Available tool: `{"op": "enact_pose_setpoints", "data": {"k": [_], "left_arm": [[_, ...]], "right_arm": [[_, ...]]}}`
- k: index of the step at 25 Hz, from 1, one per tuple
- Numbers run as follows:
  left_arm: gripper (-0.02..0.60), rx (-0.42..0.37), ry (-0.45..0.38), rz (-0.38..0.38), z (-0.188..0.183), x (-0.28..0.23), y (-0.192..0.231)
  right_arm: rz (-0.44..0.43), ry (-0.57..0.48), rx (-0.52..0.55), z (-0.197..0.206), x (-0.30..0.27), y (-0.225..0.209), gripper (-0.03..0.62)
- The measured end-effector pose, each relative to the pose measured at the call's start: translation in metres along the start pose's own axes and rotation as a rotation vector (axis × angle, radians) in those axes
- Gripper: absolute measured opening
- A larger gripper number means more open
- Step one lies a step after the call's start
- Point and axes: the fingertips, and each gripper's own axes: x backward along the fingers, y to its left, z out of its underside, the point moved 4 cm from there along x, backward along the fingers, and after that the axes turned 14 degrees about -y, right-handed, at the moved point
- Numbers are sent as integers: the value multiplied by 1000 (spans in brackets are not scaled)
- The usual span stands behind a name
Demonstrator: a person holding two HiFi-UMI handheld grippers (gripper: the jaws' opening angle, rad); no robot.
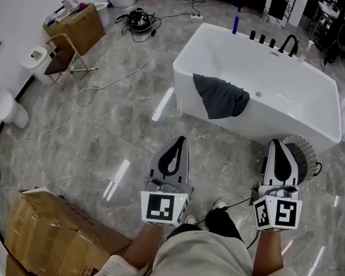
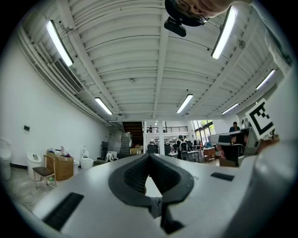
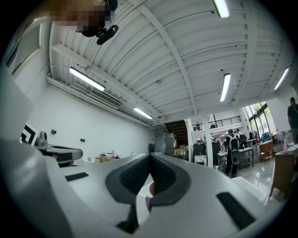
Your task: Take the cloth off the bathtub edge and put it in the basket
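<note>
A dark grey cloth (image 1: 220,97) hangs over the near edge of the white bathtub (image 1: 312,93) in the head view. A round wire basket (image 1: 305,153) stands on the floor by the tub's right corner, partly hidden behind my right gripper. My left gripper (image 1: 179,139) is held well short of the tub, jaws shut and empty. My right gripper (image 1: 278,145) is level with it, also shut on nothing. Both gripper views point up at the ceiling, where the left gripper (image 2: 149,156) and right gripper (image 3: 150,156) show their tips pressed together.
A cardboard box (image 1: 56,236) lies at my lower left. Toilets (image 1: 7,106) line the left wall, with a wooden crate (image 1: 76,26) and a chair beside them. Cables (image 1: 140,21) trail over the marble floor toward the tub. Black taps (image 1: 288,43) stand on the tub's far rim.
</note>
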Motion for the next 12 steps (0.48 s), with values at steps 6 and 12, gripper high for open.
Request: {"op": "enact_pose_setpoints", "data": {"k": [6, 12], "left_arm": [[-5, 17, 19, -2, 12, -8, 5], [-5, 14, 32, -5, 30, -35, 9]], "right_arm": [[3, 25, -5, 14, -9, -1, -11], [6, 53, -48, 43, -30, -17, -11]]}}
